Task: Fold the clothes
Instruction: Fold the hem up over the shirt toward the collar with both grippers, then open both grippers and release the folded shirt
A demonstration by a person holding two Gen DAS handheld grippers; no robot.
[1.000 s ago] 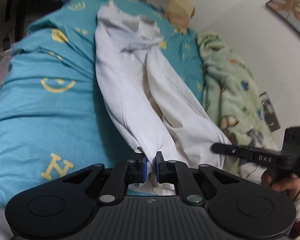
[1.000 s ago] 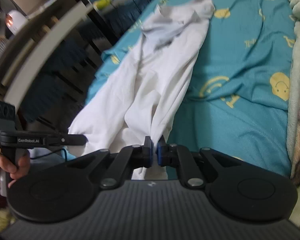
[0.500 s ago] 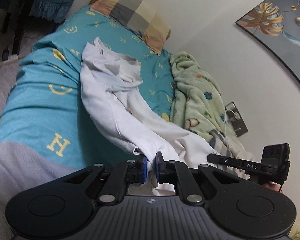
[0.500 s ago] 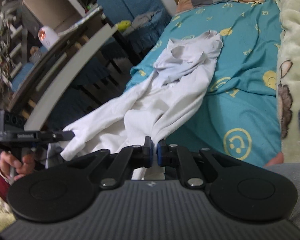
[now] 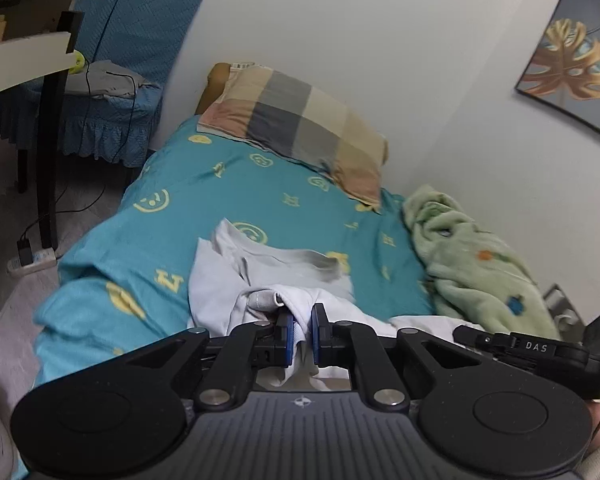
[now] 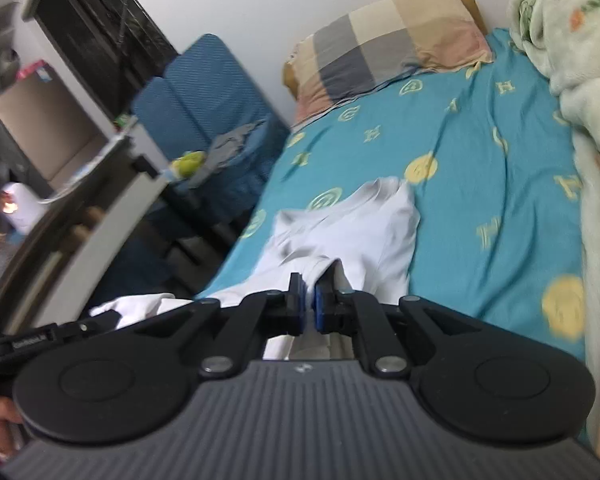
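A white garment lies along the near half of the teal bed sheet. It also shows in the right wrist view. My left gripper is shut on a bunched edge of the garment at its near end. My right gripper is shut on another part of the same near edge. The right gripper's body shows at the right edge of the left wrist view. The left gripper's body shows at the lower left of the right wrist view. The cloth between the two grippers hangs in folds.
A checked pillow lies at the head of the bed. A green fleece blanket is heaped along the wall side. A blue covered chair and a desk stand left of the bed. A framed picture hangs on the wall.
Both grippers have pulled back toward the foot of the bed and tilted up, dragging the white garment with them. The garment now lies shorter and more bunched near the grippers.
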